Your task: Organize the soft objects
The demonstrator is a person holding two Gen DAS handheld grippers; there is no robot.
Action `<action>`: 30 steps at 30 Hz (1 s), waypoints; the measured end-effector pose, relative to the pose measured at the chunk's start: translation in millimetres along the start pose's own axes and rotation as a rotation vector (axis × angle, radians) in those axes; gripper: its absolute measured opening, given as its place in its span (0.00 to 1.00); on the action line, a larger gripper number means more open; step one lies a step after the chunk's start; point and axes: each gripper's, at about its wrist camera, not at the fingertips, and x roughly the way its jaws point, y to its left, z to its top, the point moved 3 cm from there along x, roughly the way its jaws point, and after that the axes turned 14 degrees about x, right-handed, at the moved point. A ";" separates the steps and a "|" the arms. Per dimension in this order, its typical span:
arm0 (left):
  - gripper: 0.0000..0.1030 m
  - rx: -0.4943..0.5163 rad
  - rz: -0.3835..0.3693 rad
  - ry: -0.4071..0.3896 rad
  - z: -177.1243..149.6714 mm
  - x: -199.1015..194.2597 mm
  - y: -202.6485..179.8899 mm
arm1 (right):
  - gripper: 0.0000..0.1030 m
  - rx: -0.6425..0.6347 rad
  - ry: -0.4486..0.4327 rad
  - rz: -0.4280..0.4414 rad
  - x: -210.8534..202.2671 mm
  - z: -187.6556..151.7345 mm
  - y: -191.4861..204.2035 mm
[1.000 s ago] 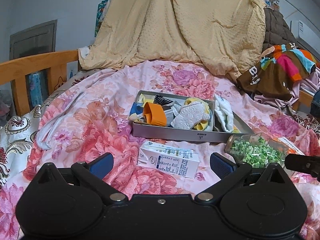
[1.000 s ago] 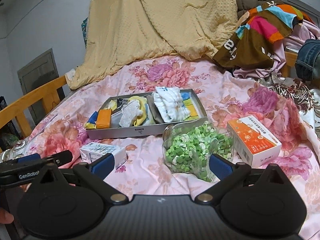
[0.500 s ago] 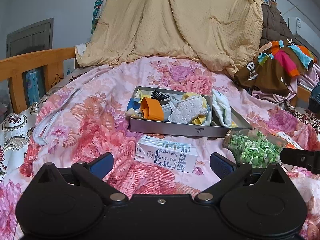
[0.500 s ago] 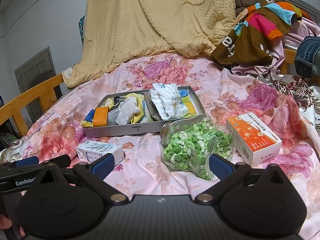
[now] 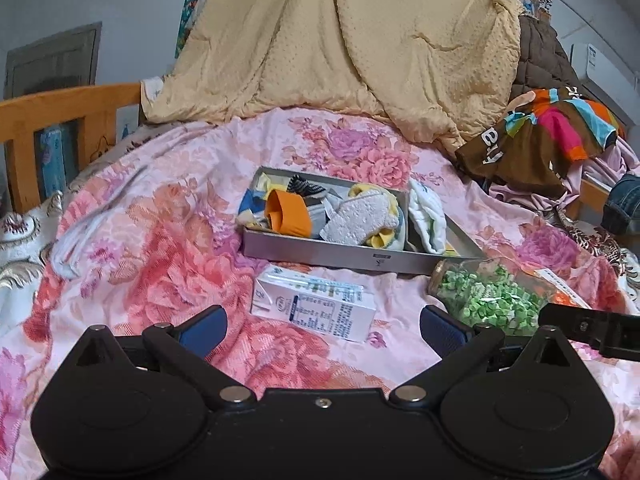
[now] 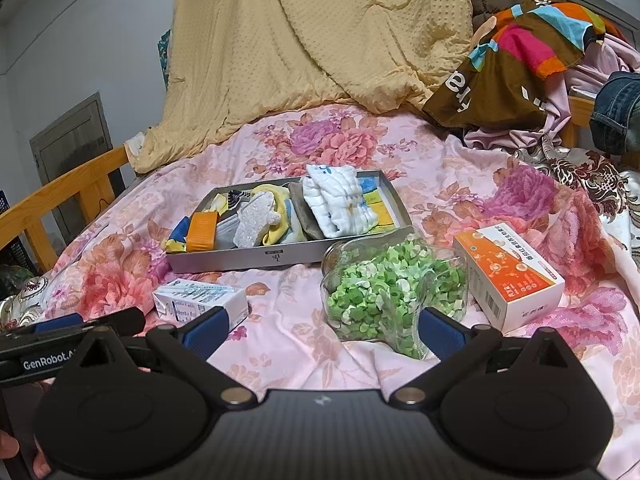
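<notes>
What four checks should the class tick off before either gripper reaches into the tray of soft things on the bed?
1. Left gripper open, holding nothing: ok.
2. Right gripper open, holding nothing: ok.
3. Tray in clear view: ok.
4. Path to the tray clear: not ok; the milk carton and the jar of green bits lie in front of it.
5. Room left in the tray: cannot tell.

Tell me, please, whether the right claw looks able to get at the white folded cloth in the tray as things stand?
Probably yes, but not straight ahead: the right claw stands open, yet the jar of green pieces lies between it and the white folded cloth, so it would likely need to pass over it.
</notes>
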 end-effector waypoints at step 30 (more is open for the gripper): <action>0.99 0.047 -0.037 0.046 -5.3 6.0 -3.8 | 1.00 -0.007 0.011 -0.010 2.2 -2.2 0.4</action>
